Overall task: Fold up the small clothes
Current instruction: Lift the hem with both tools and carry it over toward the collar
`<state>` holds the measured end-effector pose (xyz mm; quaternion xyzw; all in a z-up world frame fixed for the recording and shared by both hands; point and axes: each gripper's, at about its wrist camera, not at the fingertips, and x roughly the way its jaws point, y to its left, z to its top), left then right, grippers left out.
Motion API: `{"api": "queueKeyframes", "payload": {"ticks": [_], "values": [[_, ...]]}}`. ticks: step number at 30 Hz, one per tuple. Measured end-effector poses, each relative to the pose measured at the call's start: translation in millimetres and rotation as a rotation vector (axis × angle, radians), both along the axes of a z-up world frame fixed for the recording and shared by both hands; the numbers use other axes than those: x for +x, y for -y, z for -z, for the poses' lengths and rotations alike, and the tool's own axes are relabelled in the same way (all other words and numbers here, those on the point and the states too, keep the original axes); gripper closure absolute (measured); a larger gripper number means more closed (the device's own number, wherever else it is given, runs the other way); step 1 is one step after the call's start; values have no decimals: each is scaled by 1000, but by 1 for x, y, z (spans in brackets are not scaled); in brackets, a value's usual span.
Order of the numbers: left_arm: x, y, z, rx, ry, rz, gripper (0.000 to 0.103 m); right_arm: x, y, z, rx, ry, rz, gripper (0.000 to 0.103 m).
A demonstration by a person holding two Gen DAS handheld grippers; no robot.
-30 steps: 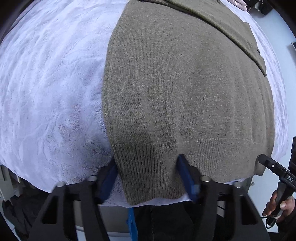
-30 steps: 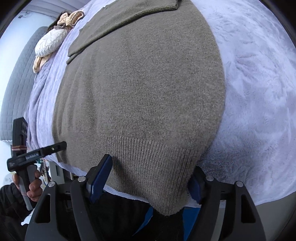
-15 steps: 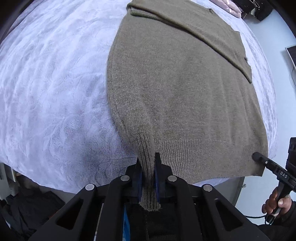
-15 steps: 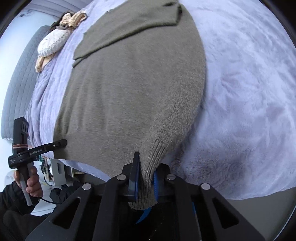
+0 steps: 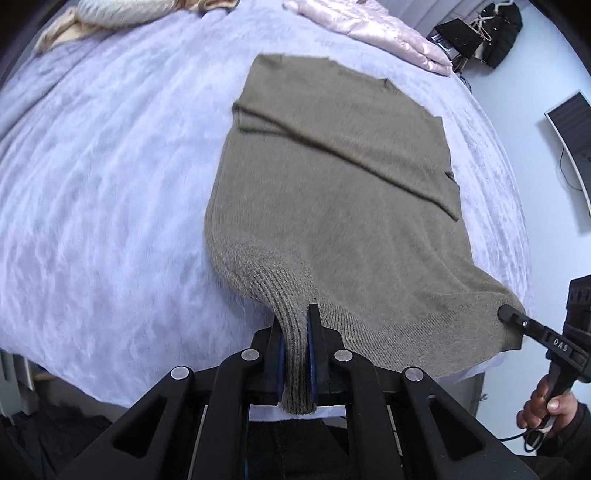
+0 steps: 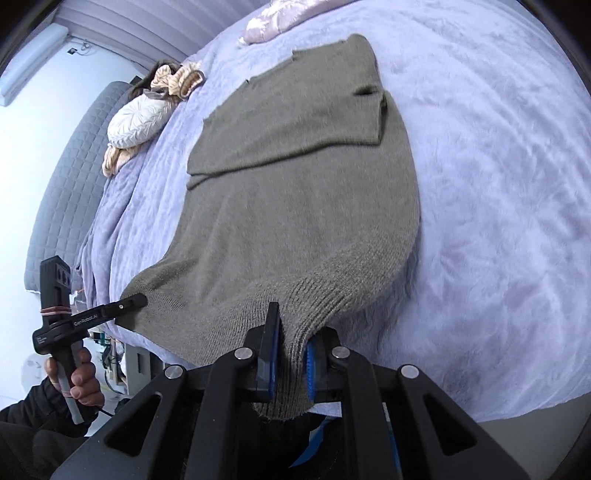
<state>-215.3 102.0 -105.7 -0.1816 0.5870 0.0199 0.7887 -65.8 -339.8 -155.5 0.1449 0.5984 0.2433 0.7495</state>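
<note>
With both lower corners pinched, the olive knit sweater [image 5: 332,192] lies spread on the lavender bedspread [image 5: 110,184], its ribbed hem [image 5: 369,325] at six o'clock by the near bed edge. Left gripper [image 5: 295,354] is clamped tight on the hem's nine o'clock corner, ribbing bunched between the blue pads [image 5: 312,354]. Right gripper [image 6: 290,365] matches it, squeezed on the three o'clock corner. A corner each, I'd say, so the hem travels as one straight edge for a fold toward the collar. The sleeves look already laid across the chest at twelve o'clock, making a tidy rectangle. The hem peels up off the bedspread near both grips. Room ahead looks generous: bare bedspread at nine and three o'clock, while the pink satin fabric [image 5: 388,29] and the cream cushion [image 6: 136,122] sit well beyond the collar.
</note>
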Motion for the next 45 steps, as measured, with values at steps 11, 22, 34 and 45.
{"api": "queueKeyframes", "payload": {"ticks": [11,22,34,45], "values": [[57,-7,-49,-2,101,-29,92,41,-4,-53,19,91,37,91],[109,-21,-75,17,157,-57,92,94,-16,-89,22,152,76,91],[172,-36,-92,32,192,-72,92,158,-38,-112,5,197,100,91],[229,-44,-81,42,167,-67,92,219,-52,-107,-44,182,144,91]]}}
